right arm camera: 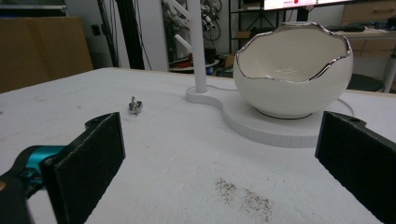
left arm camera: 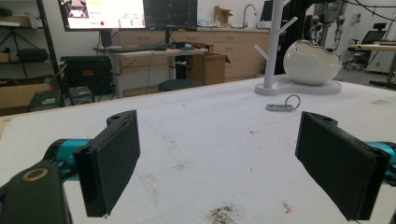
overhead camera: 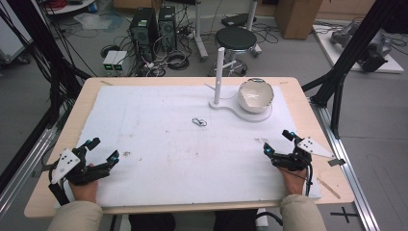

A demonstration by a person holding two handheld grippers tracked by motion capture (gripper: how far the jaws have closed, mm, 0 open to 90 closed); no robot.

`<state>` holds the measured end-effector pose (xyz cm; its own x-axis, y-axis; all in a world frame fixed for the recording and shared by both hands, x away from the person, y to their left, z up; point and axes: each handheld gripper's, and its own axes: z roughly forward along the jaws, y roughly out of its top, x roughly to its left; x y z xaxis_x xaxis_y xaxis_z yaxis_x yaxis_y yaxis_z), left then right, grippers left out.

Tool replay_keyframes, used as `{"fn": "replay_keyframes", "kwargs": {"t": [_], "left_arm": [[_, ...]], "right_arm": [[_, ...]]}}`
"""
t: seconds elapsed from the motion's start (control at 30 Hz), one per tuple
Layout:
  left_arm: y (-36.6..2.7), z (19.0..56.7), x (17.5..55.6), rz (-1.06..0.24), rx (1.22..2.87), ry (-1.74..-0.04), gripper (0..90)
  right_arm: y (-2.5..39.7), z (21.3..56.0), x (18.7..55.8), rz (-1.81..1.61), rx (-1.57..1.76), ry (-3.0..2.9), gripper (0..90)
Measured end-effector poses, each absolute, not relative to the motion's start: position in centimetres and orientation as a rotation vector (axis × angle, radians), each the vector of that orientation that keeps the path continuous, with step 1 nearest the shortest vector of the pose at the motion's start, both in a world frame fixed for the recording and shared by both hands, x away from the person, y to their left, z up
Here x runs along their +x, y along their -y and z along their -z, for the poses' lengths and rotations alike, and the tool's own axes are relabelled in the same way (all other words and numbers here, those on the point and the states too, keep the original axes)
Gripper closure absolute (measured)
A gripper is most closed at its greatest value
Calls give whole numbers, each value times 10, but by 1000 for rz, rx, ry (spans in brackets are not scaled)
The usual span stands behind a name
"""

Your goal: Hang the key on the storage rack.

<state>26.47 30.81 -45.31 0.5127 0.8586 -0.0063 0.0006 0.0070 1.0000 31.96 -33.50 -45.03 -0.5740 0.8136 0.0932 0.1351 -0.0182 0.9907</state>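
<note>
Small silver metal clip lies flat on the white foam mat, just in front of the white branched stand with its eggshell-shaped bowl. Likely light, stiff and slippery; pinch across its loop. Left gripper and right gripper sit spread wide, empty, well apart from the stand.

small metal clasp flat on white mat, near stand base, untouched.

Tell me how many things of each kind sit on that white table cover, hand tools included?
Hand-held tool: 2, left and right
White egg-shaped bowl: 1
White stand with pegged post: 1
Small metal clip: 1
Total: 5
</note>
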Motion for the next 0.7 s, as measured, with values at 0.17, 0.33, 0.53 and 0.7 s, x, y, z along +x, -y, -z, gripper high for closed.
{"fn": "replay_keyframes", "kwargs": {"t": [0.17,0.33,0.53,0.7], "left_arm": [[-308,453,265,-794,1412,-813,144],[-308,453,265,-799,1412,-808,144],[-308,453,264,-799,1408,-804,144],[-309,453,265,-796,1411,-807,144]], "right_arm": [[336,450,320,-1641,984,-1720,5],[335,450,319,-1637,977,-1726,6],[334,450,319,-1629,970,-1728,6],[335,450,319,-1640,988,-1723,6]]}}
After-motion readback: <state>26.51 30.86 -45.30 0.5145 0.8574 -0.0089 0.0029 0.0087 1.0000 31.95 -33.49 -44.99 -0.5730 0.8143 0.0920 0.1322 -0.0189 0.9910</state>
